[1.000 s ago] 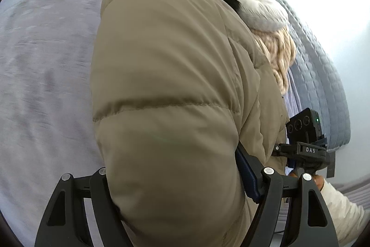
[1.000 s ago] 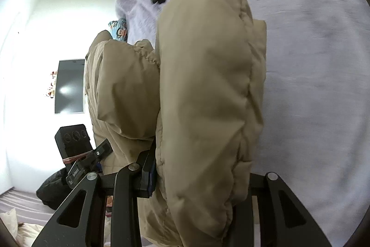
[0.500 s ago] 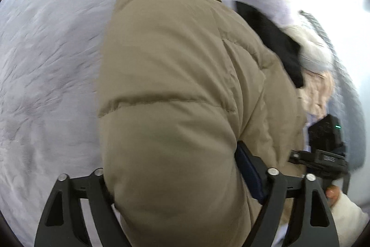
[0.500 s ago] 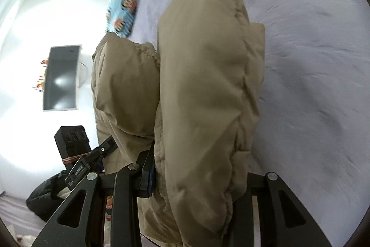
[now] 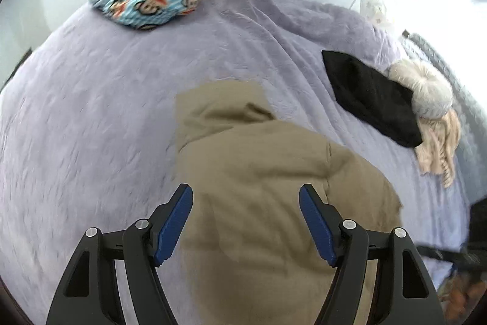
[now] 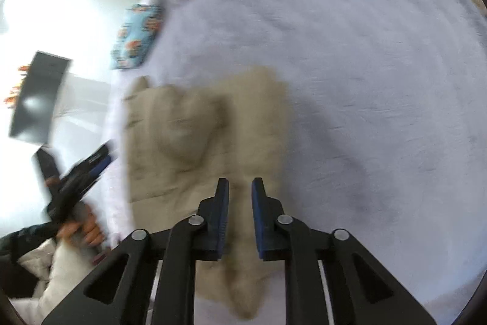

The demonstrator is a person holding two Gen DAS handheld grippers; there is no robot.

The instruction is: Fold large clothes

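A tan puffer jacket [image 5: 268,181] lies folded in a heap on the lilac bedspread [image 5: 91,111]; it also shows in the right wrist view [image 6: 194,142]. My left gripper [image 5: 246,197] is open wide and empty above the jacket. My right gripper [image 6: 240,188] is open with a narrow gap between its pads, empty, above the jacket's near edge. The left gripper [image 6: 76,181] appears blurred at the left of the right wrist view.
A blue monkey-print garment [image 5: 146,5] lies at the far side of the bed. A black garment [image 5: 368,99], a white fluffy item [image 5: 423,90] and a cream knit [image 5: 438,148] lie at the right. A wall screen [image 6: 36,99] hangs left.
Both grippers let go of the tan jacket and pulled back up. The jacket dropped onto the bed and now lies in a heap.
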